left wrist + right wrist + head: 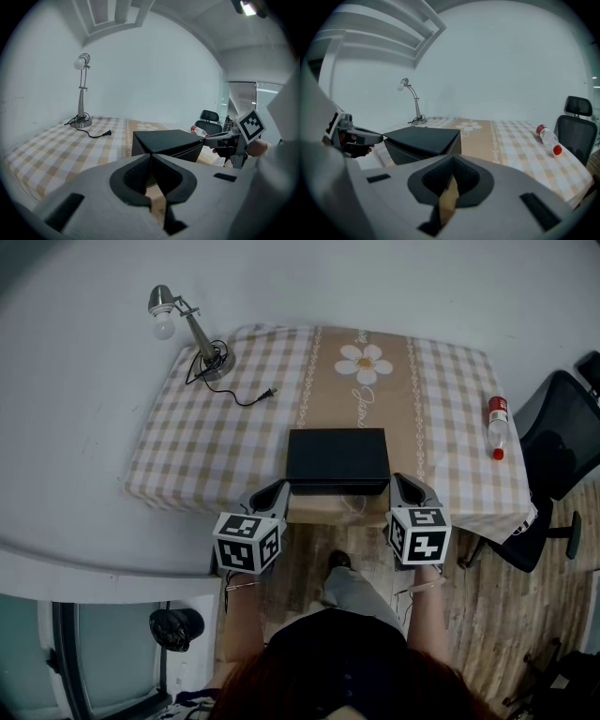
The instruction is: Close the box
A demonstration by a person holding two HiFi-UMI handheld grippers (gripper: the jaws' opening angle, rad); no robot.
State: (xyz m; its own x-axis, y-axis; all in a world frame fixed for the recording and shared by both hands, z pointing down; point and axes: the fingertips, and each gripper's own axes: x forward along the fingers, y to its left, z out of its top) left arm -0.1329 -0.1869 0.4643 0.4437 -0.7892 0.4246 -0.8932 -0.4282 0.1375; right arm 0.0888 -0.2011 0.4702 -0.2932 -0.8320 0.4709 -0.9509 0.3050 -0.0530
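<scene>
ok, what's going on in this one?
A person stands at the near edge of the table with a claw in each hand. The left claw and right claw sit at the two front corners of the black box. Both are shut and hold nothing, and contact with the box is unclear. In the gripper views the lid looks slightly raised at the front, so the box seems not fully closed. A desk lamp and a bottle sit off to the sides.

left claw [279, 487], right claw [400, 482]: grey, black-white square markings | dark top [347, 657] | grey trousers [352, 589]
</scene>
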